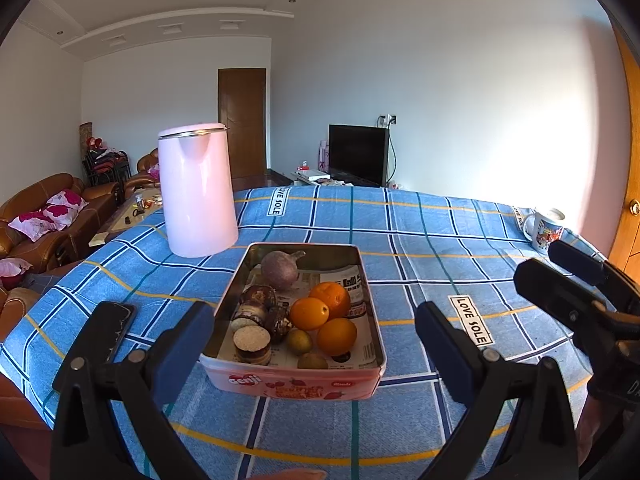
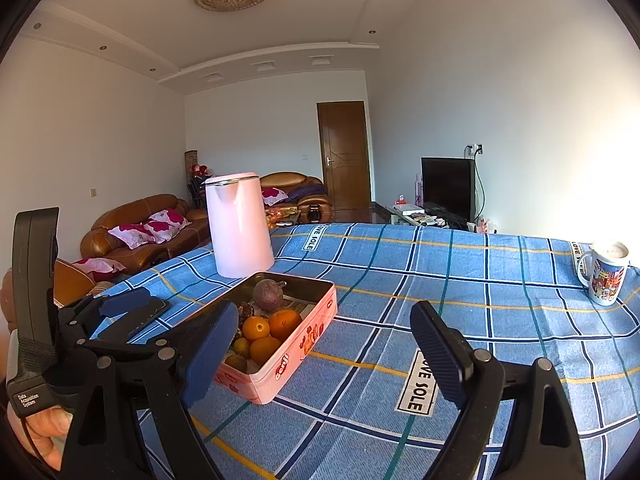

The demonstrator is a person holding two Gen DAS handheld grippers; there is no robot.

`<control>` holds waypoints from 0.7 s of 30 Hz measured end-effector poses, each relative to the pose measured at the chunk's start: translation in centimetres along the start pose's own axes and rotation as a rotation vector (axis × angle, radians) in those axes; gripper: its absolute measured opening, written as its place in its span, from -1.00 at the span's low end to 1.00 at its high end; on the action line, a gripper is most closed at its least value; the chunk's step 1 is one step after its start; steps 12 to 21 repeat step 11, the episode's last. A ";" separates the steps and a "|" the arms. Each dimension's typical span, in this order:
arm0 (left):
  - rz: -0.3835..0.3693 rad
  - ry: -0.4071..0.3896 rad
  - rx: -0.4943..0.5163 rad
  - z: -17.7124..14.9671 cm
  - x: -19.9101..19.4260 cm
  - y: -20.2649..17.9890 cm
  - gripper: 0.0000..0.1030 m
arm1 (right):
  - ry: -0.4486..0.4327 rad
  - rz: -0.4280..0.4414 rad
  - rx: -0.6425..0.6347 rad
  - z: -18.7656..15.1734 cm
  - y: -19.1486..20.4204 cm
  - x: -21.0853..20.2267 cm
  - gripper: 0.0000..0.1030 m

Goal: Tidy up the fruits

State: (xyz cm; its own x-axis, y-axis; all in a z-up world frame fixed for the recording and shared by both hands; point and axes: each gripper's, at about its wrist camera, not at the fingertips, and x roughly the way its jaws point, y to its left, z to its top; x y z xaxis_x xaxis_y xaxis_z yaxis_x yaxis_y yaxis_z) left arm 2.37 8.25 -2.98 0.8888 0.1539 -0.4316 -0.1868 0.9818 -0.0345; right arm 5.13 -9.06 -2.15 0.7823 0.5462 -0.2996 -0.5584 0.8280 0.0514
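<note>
All fruit sits inside the tin (image 1: 362, 276); none lies on the surface (image 1: 440, 240). Left gripper (image 1: 314, 344) and right gripper (image 2: 324, 352) fingers spread, empty.

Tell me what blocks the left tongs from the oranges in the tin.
Nothing visible. The left tongs stand open astride the near end of the tin, with the oranges uncovered just ahead.

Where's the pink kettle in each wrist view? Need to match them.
Left wrist: pink kettle stands left of centre on the tablecloth, just behind the tin's far-left corner.
Right wrist: pink kettle stands left of centre, behind the tin, in front of the sofa.
Shared landmark: the brown door, right of the kettle in both.
</note>
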 end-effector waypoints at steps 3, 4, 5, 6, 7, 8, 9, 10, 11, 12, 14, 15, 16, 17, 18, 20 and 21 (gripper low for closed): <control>0.011 0.001 0.000 -0.1 0.1 0.1 0.99 | 0.003 -0.001 0.002 -0.1 0.0 0.1 0.73; 0.011 0.002 -0.001 -0.1 0.1 0.1 0.99 | 0.004 -0.001 0.003 -0.2 -0.1 0.1 0.73; 0.011 0.005 -0.002 -0.1 0.2 0.2 0.99 | 0.006 -0.002 0.005 -0.3 -0.2 0.1 0.73; 0.010 0.009 -0.003 -0.1 0.2 0.2 0.99 | 0.009 -0.003 0.007 -0.3 -0.3 0.2 0.73; 0.010 0.010 -0.004 -0.2 0.2 0.2 0.99 | 0.011 -0.004 0.009 -0.4 -0.4 0.2 0.73; 0.013 0.007 -0.005 -0.2 0.2 0.2 0.99 | 0.012 -0.005 0.011 -0.5 -0.5 0.2 0.73; 0.011 0.007 -0.002 -0.1 0.2 0.2 0.99 | 0.014 -0.008 0.011 -0.5 -0.6 0.2 0.73; 0.006 0.007 -0.001 -0.1 0.1 0.1 0.99 | 0.016 -0.013 0.011 -0.6 -0.7 0.2 0.73; 0.006 0.005 0.001 -0.1 0.1 0.1 0.99 | 0.018 -0.020 0.013 -0.6 -0.9 0.2 0.73; 0.006 0.005 0.001 -0.1 0.1 0.1 0.99 | 0.018 -0.020 0.013 -0.6 -0.9 0.2 0.73; 0.006 0.005 0.001 -0.1 0.1 0.1 0.99 | 0.018 -0.020 0.013 -0.6 -0.9 0.2 0.73; 0.006 0.005 0.001 -0.1 0.1 0.1 0.99 | 0.018 -0.020 0.013 -0.6 -0.9 0.2 0.73; 0.006 0.005 0.001 -0.1 0.1 0.1 0.99 | 0.018 -0.020 0.013 -0.6 -0.9 0.2 0.73; 0.006 0.005 0.001 -0.1 0.1 0.1 0.99 | 0.018 -0.020 0.013 -0.6 -0.9 0.2 0.73; 0.006 0.005 0.001 -0.1 0.1 0.1 0.99 | 0.018 -0.020 0.013 -0.6 -0.9 0.2 0.73; 0.006 0.005 0.001 -0.1 0.1 0.1 0.99 | 0.018 -0.020 0.013 -0.6 -0.9 0.2 0.73; 0.006 0.005 0.001 -0.1 0.1 0.1 0.99 | 0.018 -0.020 0.013 -0.6 -0.9 0.2 0.73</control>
